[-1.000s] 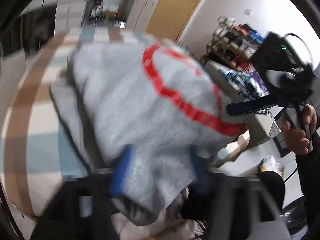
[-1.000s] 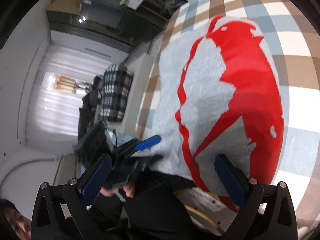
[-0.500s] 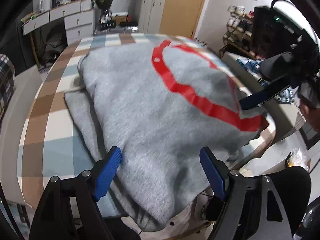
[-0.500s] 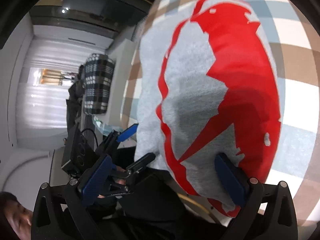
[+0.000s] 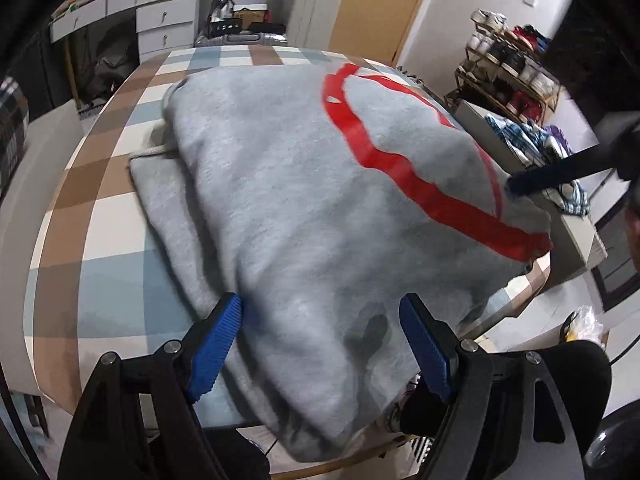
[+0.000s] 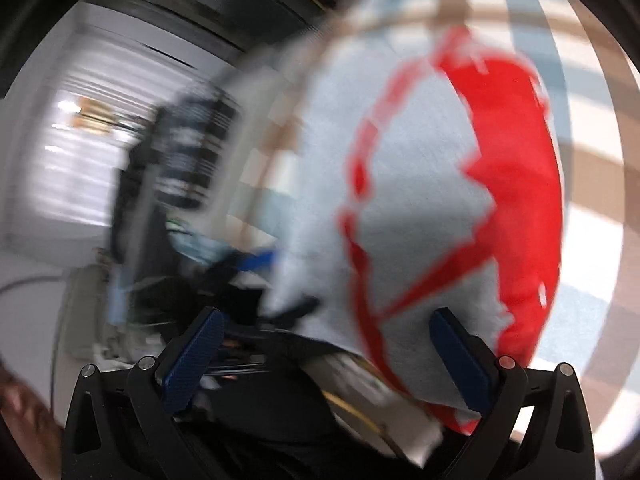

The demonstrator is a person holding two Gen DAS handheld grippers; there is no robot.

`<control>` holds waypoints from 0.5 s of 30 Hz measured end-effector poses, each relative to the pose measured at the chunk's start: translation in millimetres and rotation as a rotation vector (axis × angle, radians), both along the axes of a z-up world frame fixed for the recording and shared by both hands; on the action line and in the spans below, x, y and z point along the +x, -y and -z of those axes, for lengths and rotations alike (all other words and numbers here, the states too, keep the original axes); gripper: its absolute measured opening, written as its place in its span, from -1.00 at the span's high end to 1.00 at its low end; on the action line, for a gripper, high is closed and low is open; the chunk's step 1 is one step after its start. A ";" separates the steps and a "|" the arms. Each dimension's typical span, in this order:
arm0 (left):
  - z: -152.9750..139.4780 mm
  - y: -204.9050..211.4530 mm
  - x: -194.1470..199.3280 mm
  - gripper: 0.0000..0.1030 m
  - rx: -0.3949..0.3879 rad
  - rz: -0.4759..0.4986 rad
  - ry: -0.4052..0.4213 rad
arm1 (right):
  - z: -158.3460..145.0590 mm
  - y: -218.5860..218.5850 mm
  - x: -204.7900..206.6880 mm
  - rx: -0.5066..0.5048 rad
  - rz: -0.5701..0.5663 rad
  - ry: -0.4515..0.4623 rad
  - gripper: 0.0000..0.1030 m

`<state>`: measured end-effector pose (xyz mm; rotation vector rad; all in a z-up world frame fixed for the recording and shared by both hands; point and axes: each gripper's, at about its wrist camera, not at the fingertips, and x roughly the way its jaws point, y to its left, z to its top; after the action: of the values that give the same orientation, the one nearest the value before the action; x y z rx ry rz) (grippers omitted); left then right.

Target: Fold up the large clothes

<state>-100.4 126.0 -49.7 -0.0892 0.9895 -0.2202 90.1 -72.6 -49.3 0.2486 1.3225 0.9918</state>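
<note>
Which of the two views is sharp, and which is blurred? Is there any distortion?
Left wrist view: mostly sharp, the grey sweater and checked tablecloth clear, only slight softness near the bottom edge. Right wrist view: strong motion blur over the sweater's red print and the room. Both views: fisheye bending, dark round corners.

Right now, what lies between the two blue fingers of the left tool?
In the left wrist view, the near edge of the grey sweatshirt lies between the open left tool's blue fingers, hanging over the checked table edge.
</note>
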 end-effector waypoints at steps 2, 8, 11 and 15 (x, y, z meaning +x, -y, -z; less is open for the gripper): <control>0.0 -14.6 3.8 -0.50 -0.055 -0.028 -0.024 | -15.5 17.4 1.6 0.077 0.063 0.082 -1.00; 10.1 -74.7 24.1 -0.50 -0.309 -0.119 -0.199 | 14.6 57.1 13.1 -0.014 0.307 0.219 -1.00; 10.3 -73.1 33.5 -0.50 -0.282 -0.095 -0.222 | 49.7 66.6 20.9 0.042 0.320 0.135 -1.00; 8.5 -64.4 58.3 -0.51 -0.254 -0.070 -0.244 | 85.4 71.8 21.8 0.128 0.341 0.024 -1.00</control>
<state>-42.1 190.4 -58.3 -0.3902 1.1956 -0.2743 111.9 -144.4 -134.7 0.5396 1.1485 0.7868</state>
